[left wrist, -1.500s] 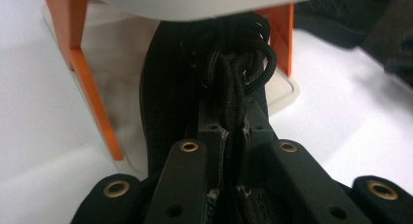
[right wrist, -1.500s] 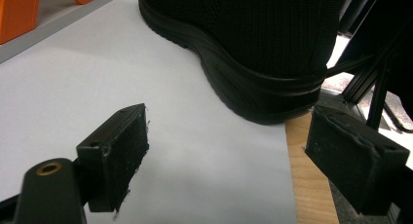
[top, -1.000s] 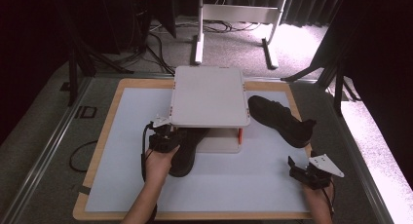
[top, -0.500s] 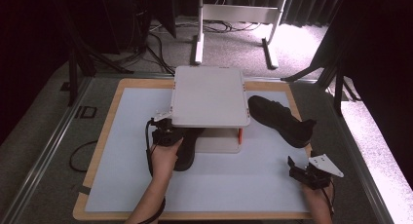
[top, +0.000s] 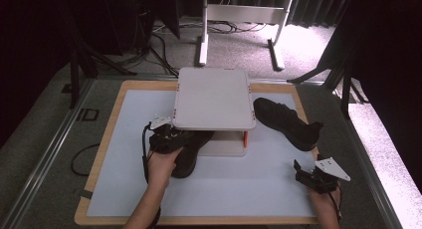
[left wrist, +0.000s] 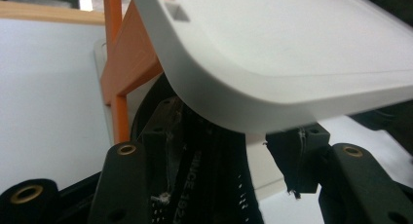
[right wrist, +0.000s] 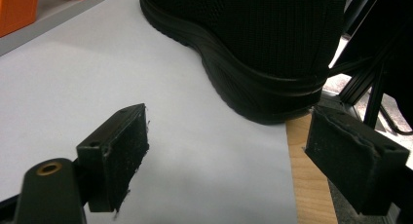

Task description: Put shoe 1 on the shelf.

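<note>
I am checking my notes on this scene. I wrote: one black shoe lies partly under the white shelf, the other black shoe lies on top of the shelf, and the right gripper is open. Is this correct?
Not quite. The other black shoe lies on the white mat to the right of the shelf, not on top; the high view shows this. The first shoe is partly under the shelf, and the right gripper is open.

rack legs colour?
Orange legs under the white top shelf; clearest in the left gripper view.

The left gripper (top: 166,137), its jaws just opening, sits at a black shoe (top: 191,147) tucked under the white rack (top: 213,97). A second black shoe (top: 286,122) lies right of it.
</note>
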A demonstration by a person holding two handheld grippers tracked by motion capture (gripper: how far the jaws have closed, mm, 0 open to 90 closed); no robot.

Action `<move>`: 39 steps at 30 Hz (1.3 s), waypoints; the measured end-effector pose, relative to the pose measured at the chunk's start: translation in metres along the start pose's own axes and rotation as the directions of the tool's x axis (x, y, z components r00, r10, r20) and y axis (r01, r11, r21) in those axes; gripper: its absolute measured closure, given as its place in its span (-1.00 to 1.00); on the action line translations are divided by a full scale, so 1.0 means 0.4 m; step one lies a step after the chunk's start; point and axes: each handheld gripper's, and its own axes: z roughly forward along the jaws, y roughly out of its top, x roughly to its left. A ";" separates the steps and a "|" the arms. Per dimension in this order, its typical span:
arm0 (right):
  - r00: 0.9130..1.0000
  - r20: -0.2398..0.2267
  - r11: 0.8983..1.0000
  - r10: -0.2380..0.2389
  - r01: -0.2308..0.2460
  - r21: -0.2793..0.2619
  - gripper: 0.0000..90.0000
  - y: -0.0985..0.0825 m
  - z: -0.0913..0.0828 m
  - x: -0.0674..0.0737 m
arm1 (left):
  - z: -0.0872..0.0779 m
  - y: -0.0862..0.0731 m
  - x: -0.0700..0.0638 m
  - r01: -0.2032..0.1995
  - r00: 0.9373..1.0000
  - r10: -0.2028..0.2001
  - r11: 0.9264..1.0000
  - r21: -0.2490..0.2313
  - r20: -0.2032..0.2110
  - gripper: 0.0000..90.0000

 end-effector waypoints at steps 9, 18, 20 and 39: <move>1.000 0.002 1.000 -0.003 0.003 0.002 -0.67 0.000 0.001 0.000 | -0.079 0.002 -0.005 -0.091 0.996 0.091 0.996 -0.002 -0.002 0.08; 1.000 0.006 1.000 -0.006 0.006 0.004 -0.67 0.000 0.002 0.001 | -0.155 -0.037 -0.009 -0.154 0.988 0.154 0.988 -0.003 0.012 -0.02; 1.000 0.006 1.000 -0.008 0.008 0.004 -0.67 0.001 0.002 0.002 | -0.172 -0.052 -0.009 -0.165 0.986 0.165 0.986 0.007 0.007 -0.07; 1.000 0.012 1.000 -0.018 0.018 0.008 -0.63 0.001 0.003 0.004 | -0.217 -0.159 0.002 -0.191 0.982 0.191 0.982 0.016 0.004 -0.21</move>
